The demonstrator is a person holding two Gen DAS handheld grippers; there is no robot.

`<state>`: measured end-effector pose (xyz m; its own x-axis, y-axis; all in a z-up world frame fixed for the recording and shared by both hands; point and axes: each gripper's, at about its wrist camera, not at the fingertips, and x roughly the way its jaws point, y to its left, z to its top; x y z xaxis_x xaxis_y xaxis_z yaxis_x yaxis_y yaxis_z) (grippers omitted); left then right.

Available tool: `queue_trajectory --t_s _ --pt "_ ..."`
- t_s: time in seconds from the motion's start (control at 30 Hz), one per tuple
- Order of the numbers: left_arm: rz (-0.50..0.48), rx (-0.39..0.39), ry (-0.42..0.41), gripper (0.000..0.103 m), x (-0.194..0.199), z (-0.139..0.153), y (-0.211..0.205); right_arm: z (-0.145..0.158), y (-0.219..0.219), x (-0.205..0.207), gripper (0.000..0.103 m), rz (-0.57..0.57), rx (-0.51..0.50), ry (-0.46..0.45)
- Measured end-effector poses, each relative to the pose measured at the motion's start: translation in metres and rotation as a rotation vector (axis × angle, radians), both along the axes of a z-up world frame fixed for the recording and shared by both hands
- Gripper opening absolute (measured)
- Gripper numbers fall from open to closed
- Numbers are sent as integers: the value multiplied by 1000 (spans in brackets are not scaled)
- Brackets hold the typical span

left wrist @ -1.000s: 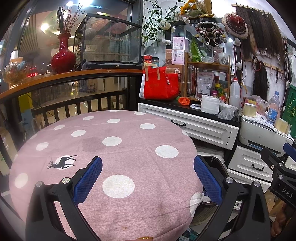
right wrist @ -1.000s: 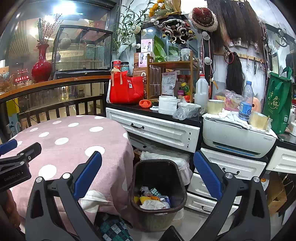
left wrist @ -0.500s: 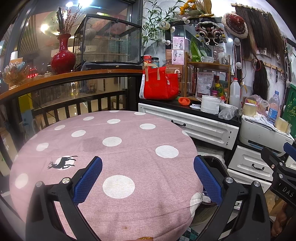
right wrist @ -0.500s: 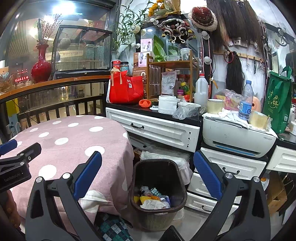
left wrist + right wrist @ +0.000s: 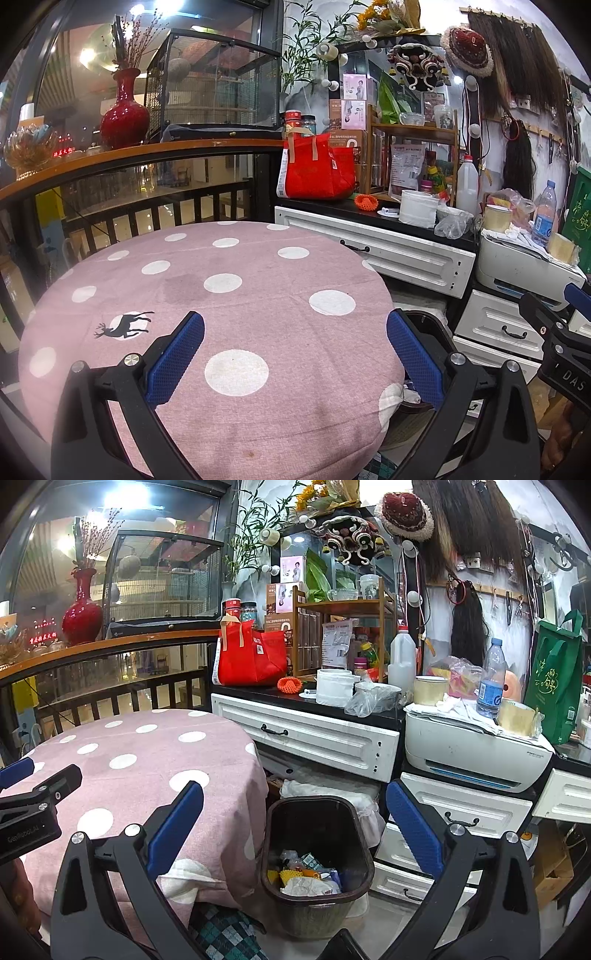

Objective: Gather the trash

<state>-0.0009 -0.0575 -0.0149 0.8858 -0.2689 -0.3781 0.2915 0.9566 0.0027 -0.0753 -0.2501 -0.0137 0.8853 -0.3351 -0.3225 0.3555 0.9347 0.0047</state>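
Your right gripper (image 5: 294, 825) hangs with jaws wide and empty directly above the dark oval plastic trash bin (image 5: 364, 853), which sits on the floor just right of the pink polka-dot worktop (image 5: 258, 280). Your left gripper (image 5: 295, 354), jaws equally wide and empty, is over the bare cloth; no loose trash shows there.

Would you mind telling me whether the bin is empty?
Not empty: the bin stands upright with wrappers and paper at its bottom.

One round table (image 5: 221, 295), one trash bin (image 5: 317, 812), one red bag (image 5: 251, 657), one red vase (image 5: 125, 110), one printer (image 5: 472, 749)
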Motion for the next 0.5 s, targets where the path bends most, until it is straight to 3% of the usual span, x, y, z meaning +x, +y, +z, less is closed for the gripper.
queue_trajectory --t_s 0.5 --pt "3 -1 11 98 2 -1 3 -3 2 1 98 -1 2 4"
